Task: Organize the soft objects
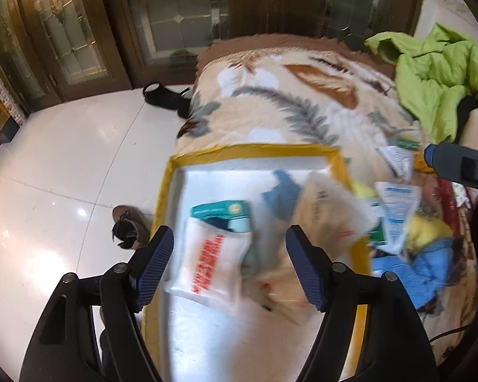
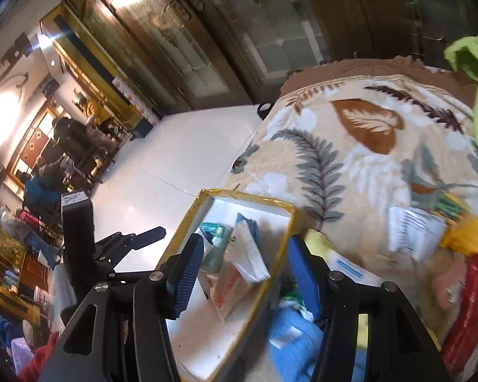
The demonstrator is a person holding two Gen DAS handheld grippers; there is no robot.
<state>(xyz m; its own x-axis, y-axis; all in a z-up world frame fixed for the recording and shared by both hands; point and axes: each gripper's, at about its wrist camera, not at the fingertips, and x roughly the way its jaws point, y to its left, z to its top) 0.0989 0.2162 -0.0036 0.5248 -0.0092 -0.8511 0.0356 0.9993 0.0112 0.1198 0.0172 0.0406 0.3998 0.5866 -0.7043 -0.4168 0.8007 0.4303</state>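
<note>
A white box with a yellow taped rim point(image 1: 258, 151) lies on the bed. In it are a white pack with red print point(image 1: 210, 267), a teal pack point(image 1: 221, 210), a blue cloth point(image 1: 283, 191) and a cream packet point(image 1: 331, 210). My left gripper point(image 1: 231, 267) hovers open over the white pack, its pads clear of it. My right gripper point(image 2: 245, 273) is open above the box's right rim point(image 2: 283, 245), with a white tissue pack point(image 2: 251, 254) and the red-print pack point(image 2: 229, 289) below it. A blue cloth point(image 2: 290, 334) lies just outside the box.
A pile of loose soft items sits right of the box: a white pack with a blue label point(image 1: 396, 210), something yellow point(image 1: 430, 226), a blue towel point(image 1: 423, 273). A green jacket point(image 1: 436, 73) lies on the floral blanket point(image 1: 302, 95). Shoes point(image 1: 129, 229) stand on the white floor.
</note>
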